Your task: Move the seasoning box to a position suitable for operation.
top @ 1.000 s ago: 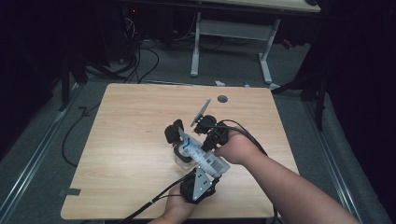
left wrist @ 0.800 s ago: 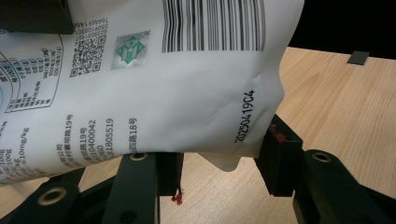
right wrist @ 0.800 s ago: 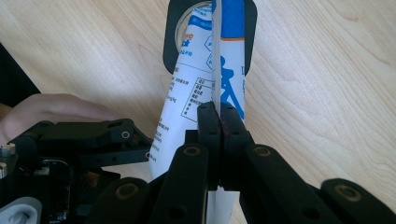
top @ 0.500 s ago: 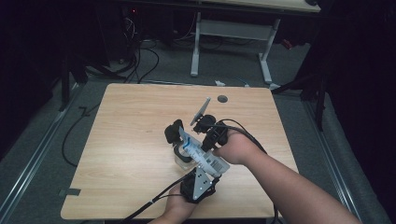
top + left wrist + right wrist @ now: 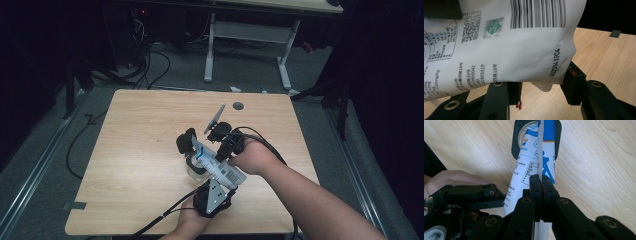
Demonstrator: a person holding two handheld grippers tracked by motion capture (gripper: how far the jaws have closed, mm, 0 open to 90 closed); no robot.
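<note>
You have a white printed plastic pouch with a blue figure and a barcode (image 5: 216,165) held between both grippers above the near middle of the light wooden desk (image 5: 140,145), slanting from the near edge up and away. Its far end points into a small clear glass jar (image 5: 195,169) standing under it, and a black rounded frame (image 5: 516,142) surrounds that opening in the right gripper view.

Your right gripper (image 5: 541,185) has its jaws pressed together on the pouch's flat seam — a thin, edge-on pinch. Your left gripper (image 5: 541,86) holds the barcode end: the jaws stand apart with the pouch's lower corner bulging between them, and one pad presses the crumpled edge by the date stamp. It looks like a grip on the pouch, though a loose one.

The work in hand seems to be tipping the pouch's contents into the jar. Watch three things:

- The seam pinch is narrow. If you twist the right hand, the film could slide out and the mouth swing off the jar.
- The left hold sits on a soft corner; lifting it sharply could let the pouch fold and dump its load at once, past the rim.
- The jar stands free on the desk — a push from the pouch or the frame could tip it.

Whether the pouch is open at its far end, I cannot tell.
</note>
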